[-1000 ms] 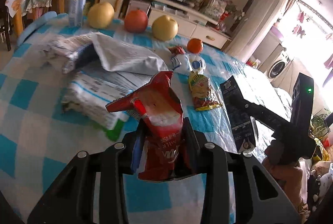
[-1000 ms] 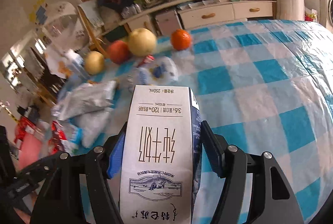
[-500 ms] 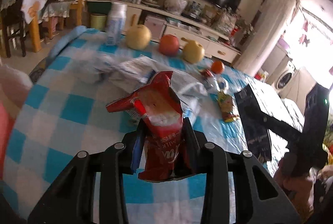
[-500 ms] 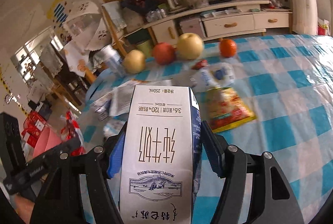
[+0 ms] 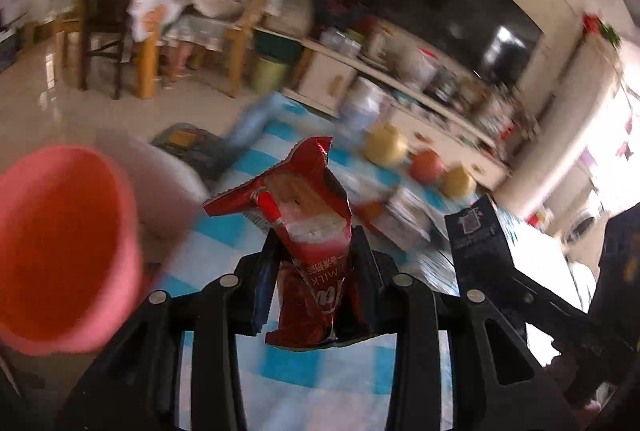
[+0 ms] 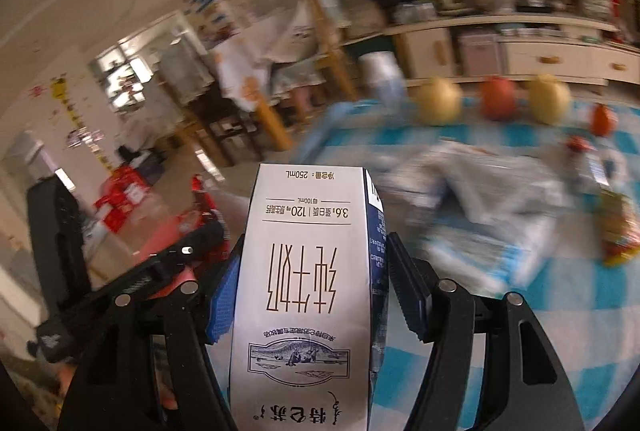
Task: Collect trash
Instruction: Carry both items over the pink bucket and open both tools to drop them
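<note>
My left gripper (image 5: 314, 263) is shut on a torn red snack wrapper (image 5: 308, 223) and holds it above the left edge of the blue-checked table (image 5: 320, 371). A pink bin (image 5: 60, 243) stands close at the left, beside the table. My right gripper (image 6: 308, 271) is shut on a white and dark blue milk carton (image 6: 304, 295), held above the table. The carton also shows in the left wrist view (image 5: 476, 235). The left gripper and the wrapper show at the left of the right wrist view (image 6: 200, 215).
Crumpled plastic bags (image 6: 480, 199), a yellow snack packet (image 6: 620, 231) and a small bottle (image 6: 592, 159) lie on the table. Pears, an apple (image 6: 496, 99) and an orange (image 6: 600, 119) line the far edge. Wooden chairs (image 5: 120, 43) and a cabinet (image 5: 400, 91) stand beyond.
Both grippers have swung left with their loads. The pink bin has come into the left wrist view, and the table's left edge and the floor now show.
</note>
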The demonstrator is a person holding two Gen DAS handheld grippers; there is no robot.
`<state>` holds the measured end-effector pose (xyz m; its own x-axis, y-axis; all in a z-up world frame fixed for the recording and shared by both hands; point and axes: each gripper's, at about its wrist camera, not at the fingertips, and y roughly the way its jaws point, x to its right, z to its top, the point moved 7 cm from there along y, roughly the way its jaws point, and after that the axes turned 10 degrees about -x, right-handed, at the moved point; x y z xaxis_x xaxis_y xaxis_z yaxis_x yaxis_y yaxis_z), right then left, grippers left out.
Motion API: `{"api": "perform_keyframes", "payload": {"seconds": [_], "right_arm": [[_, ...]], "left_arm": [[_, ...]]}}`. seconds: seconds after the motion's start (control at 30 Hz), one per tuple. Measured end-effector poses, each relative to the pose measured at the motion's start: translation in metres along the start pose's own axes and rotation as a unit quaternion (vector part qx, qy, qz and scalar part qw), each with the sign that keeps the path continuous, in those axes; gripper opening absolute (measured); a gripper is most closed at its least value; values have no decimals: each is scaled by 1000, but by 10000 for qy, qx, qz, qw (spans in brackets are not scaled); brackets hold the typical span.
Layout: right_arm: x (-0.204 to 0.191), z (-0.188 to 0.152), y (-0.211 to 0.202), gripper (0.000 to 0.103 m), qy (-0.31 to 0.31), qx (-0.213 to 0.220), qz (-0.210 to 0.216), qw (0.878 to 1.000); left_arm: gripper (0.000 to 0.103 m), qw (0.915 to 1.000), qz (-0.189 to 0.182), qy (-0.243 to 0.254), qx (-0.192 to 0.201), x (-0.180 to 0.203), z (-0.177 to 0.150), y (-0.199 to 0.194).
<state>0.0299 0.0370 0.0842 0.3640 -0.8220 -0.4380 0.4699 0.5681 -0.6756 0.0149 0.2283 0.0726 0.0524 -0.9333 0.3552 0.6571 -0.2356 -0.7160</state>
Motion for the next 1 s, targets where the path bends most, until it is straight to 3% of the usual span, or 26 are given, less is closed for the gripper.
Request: {"api": "perform_keyframes", "payload": {"seconds": [0.17,0.37,0.53,0.77,0.8,0.83,0.93,1.0], "right_arm": [[-89,21,41,67,-524,-186,498,9972],[-183,31,95,67,-1108,-375,837,9896],[-230,30,138,67,-1443,-530,811,9848],[-246,24,180,68,-1622,-728,739,9813],[-247,22,186,71,-1634,-779,773,9804],[-246,20,189,84,-1617,-793,821,9802],[-231,16,189,92,-1364,-729,792,9848],[-220,17,184,93,-1169,-673,812,9875]], "left_arm": [[37,9957,530,-677,353,-84,19,-28],[37,9841,1024,-1404,362,-170,19,-36],[37,9760,1266,-1743,324,-212,17,-36],[38,9704,1509,-1876,171,-241,17,-30],[40,9686,1603,-1894,171,-244,15,-31],[50,9664,1697,-1922,168,-245,15,-31],[81,9617,1893,-1954,326,-251,18,-37],[83,9598,2087,-1828,436,-248,22,-41]]}}
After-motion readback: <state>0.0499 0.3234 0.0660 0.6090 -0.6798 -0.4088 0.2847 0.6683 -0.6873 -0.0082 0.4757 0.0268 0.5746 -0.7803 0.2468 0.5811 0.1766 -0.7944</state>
